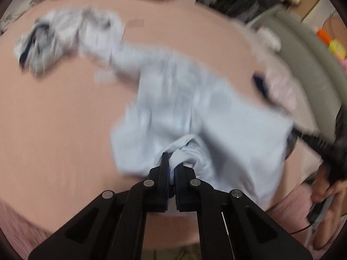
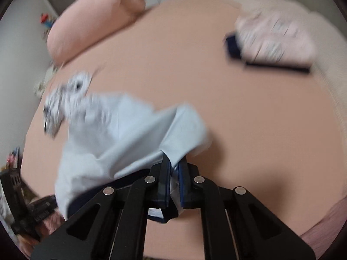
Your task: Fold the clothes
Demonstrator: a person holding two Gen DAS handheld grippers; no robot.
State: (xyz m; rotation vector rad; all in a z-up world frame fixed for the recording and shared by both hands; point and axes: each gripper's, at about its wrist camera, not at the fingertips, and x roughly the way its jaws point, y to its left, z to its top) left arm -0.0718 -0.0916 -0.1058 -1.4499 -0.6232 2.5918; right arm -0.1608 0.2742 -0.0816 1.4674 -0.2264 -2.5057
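Pale-blue cotton garment (image 1: 184, 108) hangs stretched between both tools above the near part of the pink-sheeted bed (image 1: 54, 108), its far end trailing toward the bed's left side. The left tool (image 1: 172, 169) is clamped narrow on a bunched knot of the cloth; the right tool (image 2: 175, 173) pinches a dark-trimmed edge of it.

Risk, as I judge it: each hold is on a thick wad rather than a flat hem, so a sharp tug could pull the cloth free or set a crooked crease. Motion blur hides the seams, so I cannot tell which edges are held.

A crumpled grey-and-white patterned garment (image 1: 58, 36) lies touching the trailing end and could be dragged along. A folded pale-pink pile on dark-navy cloth (image 2: 275, 41) sits by the bed's far right edge, well apart. A long pink pillow (image 2: 93, 15) lies at the far left corner.
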